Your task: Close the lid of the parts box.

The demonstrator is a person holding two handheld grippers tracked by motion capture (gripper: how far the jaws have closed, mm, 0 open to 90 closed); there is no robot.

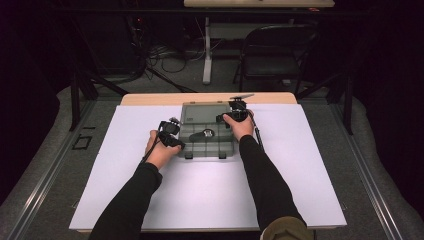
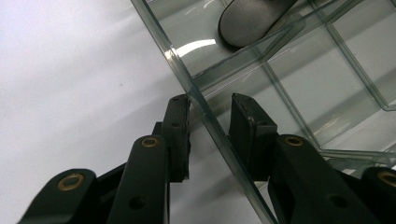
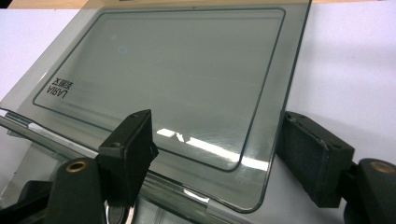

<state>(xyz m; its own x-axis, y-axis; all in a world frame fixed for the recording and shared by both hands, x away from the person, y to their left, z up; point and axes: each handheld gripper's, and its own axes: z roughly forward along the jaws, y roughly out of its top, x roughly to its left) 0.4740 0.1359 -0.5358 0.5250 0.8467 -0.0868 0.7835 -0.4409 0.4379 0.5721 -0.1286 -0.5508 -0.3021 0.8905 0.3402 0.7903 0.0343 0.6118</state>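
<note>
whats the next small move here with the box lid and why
Probably close the right gripper on the lid corner. Its jaws straddle that corner with gaps on both sides, while the left gripper straddles the box wall, apparently to steady it.

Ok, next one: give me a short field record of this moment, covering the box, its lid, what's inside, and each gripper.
surface: white sheet on the table
box: clear compartment box, lid open
lid: smoked clear lid lying back, away from the person
contents: one dark rounded item in a compartment
left gripper: left gripper straddles the box's side wall, one jaw outside, one inside; pads look just off the wall
right gripper: right gripper jaws wide apart either side of the lid's corner, not clamped
</note>
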